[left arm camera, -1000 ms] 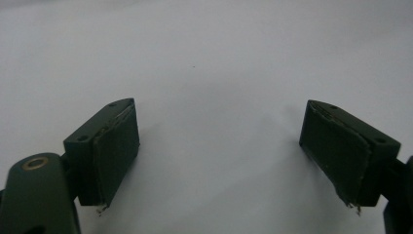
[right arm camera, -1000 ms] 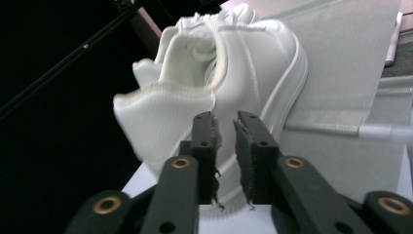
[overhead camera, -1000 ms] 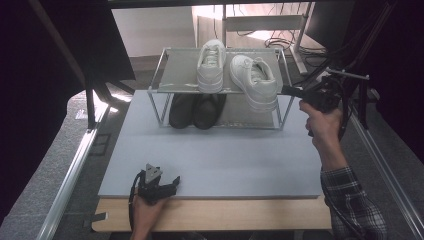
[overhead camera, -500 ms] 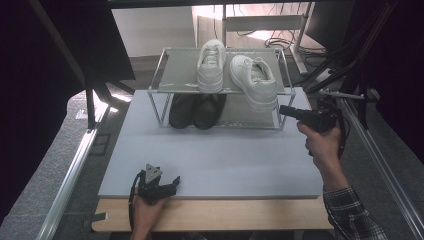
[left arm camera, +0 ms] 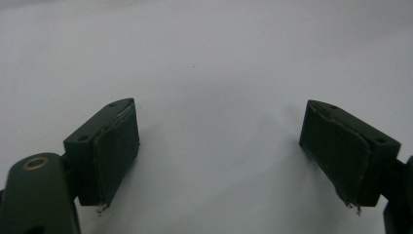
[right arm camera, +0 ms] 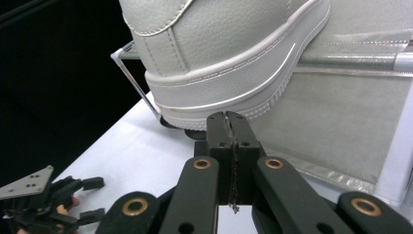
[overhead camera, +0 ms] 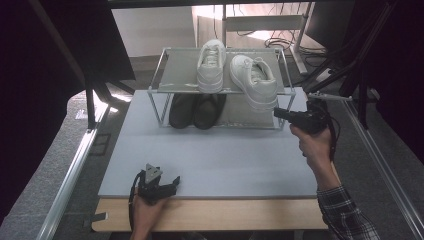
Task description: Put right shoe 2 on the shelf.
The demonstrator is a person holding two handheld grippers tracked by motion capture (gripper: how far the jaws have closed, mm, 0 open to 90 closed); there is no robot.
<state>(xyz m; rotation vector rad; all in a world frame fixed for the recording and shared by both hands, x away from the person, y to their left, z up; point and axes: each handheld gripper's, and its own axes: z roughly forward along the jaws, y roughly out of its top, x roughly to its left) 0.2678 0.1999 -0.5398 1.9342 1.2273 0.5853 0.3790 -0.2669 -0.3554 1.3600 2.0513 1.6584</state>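
Note:
Two white sneakers stand on the top shelf of a wire rack. The left sneaker sits straight. The right sneaker is angled, and its heel overhangs the shelf's front edge. A pair of black shoes rests on the level below. My right gripper is shut on nothing, its tips just under that overhanging heel. My left gripper lies near the table's front edge, wide open over bare grey surface.
The grey table top stretches between the rack and the wooden front edge. Dark frame bars rise at the right behind my right hand. A metal rail runs along the left side.
My right gripper has come down from the top shelf's level and drifted left, toward the front of the right sneaker's heel. The left gripper has not moved.

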